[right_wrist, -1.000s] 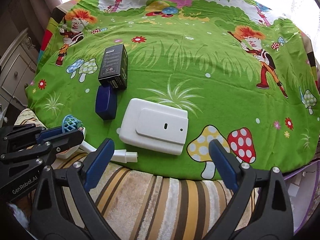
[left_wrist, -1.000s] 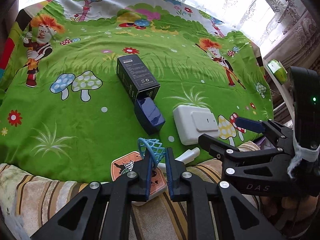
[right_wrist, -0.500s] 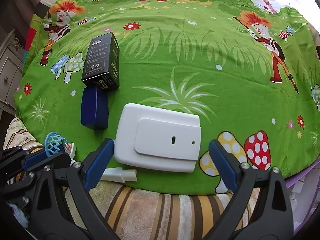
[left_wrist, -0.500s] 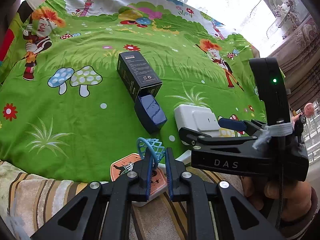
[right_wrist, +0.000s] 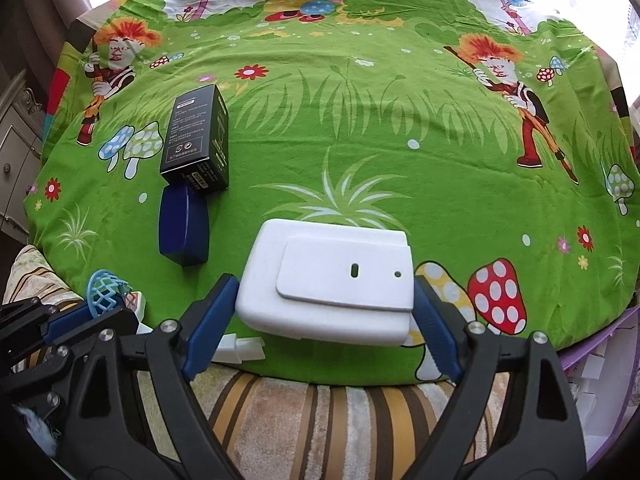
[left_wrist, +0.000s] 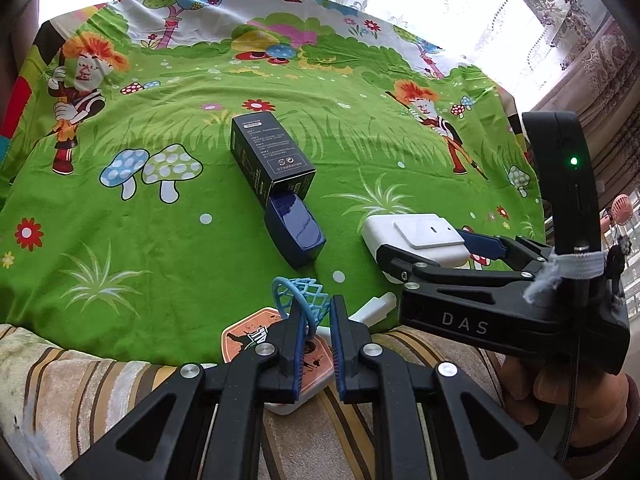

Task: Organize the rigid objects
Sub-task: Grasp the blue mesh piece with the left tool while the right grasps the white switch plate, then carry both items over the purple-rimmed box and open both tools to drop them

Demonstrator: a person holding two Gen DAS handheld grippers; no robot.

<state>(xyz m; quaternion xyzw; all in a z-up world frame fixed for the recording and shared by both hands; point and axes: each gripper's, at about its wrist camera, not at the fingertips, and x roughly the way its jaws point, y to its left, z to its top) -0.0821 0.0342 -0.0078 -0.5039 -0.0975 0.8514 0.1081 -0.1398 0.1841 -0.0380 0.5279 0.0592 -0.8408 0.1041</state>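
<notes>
A white flat box (right_wrist: 332,280) lies near the front edge of the green cartoon cloth (right_wrist: 360,140). My right gripper (right_wrist: 324,320) is open, its blue pads on either side of the box; it also shows in the left wrist view (left_wrist: 440,256). My left gripper (left_wrist: 316,320) is shut on a light blue mesh piece (left_wrist: 300,292) at the cloth's front edge; it also shows in the right wrist view (right_wrist: 106,292). A black carton (left_wrist: 272,156) and a dark blue case (left_wrist: 296,232) lie end to end left of the white box.
An orange-printed white object (left_wrist: 248,336) lies under my left gripper. A small white plug piece (right_wrist: 240,350) lies at the cloth's edge. A striped blanket (right_wrist: 320,420) covers the front. A cabinet (right_wrist: 16,140) stands at the left. Curtains (left_wrist: 580,40) hang behind.
My right gripper has moved forward to the white box, so that its open pads now flank it. My left gripper has stayed shut on the mesh piece.
</notes>
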